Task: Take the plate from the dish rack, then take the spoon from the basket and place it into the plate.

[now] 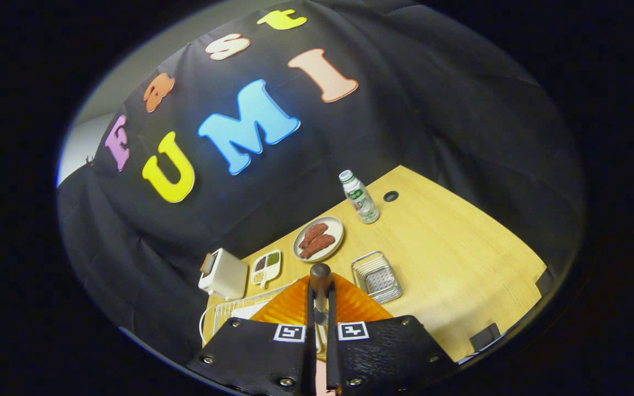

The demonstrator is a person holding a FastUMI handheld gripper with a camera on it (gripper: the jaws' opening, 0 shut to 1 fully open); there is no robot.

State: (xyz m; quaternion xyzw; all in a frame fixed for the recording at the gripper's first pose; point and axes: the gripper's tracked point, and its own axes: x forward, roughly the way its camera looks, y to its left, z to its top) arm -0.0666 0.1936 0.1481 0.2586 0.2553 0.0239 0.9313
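One orange, ribbed, translucent plate [295, 308] is pinched by its rim in the nearly closed hand-held gripper [321, 308], lifted over the white wire dish rack [234, 313]. So step one looks in hand; next, I judge, it must be set on the bare wooden tabletop [460, 258]. The spoon is not discernible; the small metal wire basket [376, 276] sits just ahead.

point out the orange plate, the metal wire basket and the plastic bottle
orange ribbed plate [361, 305], gripper view, its ribbed face beside the gripper fingers
metal wire basket [376, 276], gripper view, its mesh bottom
clear plastic bottle with white cap [362, 202], gripper view, its labelled body
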